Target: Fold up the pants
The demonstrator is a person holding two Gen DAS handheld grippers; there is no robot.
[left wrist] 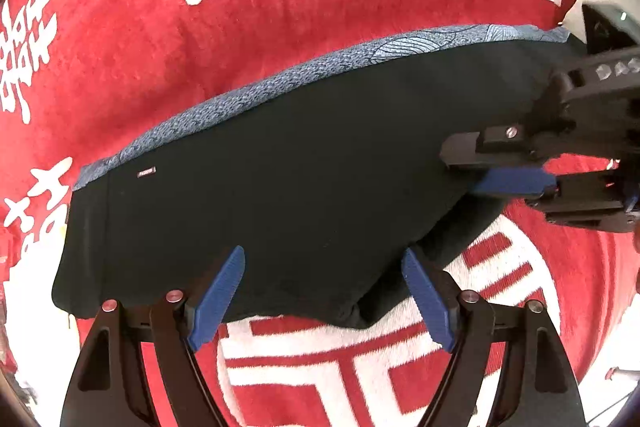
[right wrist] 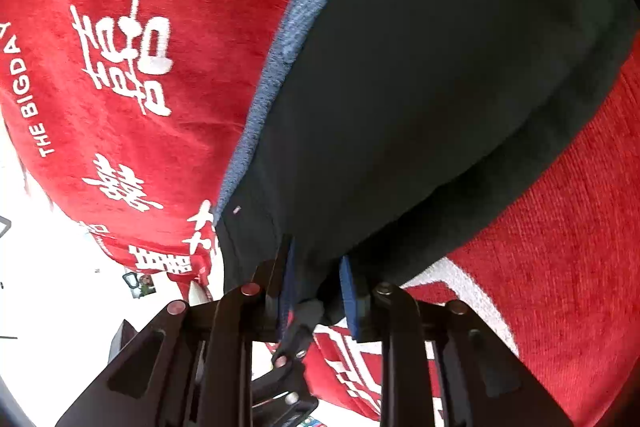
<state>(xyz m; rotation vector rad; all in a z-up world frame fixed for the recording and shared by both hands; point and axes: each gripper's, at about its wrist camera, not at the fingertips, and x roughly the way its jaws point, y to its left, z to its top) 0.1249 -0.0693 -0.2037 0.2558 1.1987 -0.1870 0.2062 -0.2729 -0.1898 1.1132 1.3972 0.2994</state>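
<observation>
Black pants (left wrist: 280, 195) with a blue patterned waistband (left wrist: 304, 75) lie folded on a red cloth with white characters (left wrist: 200, 27). My left gripper (left wrist: 324, 291) is open, its blue pads (left wrist: 218, 301) spread over the pants' near edge. My right gripper (left wrist: 480, 171) enters from the right in the left wrist view and pinches the pants' right edge. In the right wrist view the pants (right wrist: 420, 87) fill the middle, and my right gripper (right wrist: 318, 291) has its blue pads (right wrist: 348, 295) closed on a fold of black fabric.
The red cloth (right wrist: 120, 67) covers the surface under the pants. A white floor or table (right wrist: 48, 287) with small items shows past the cloth's edge at the lower left of the right wrist view.
</observation>
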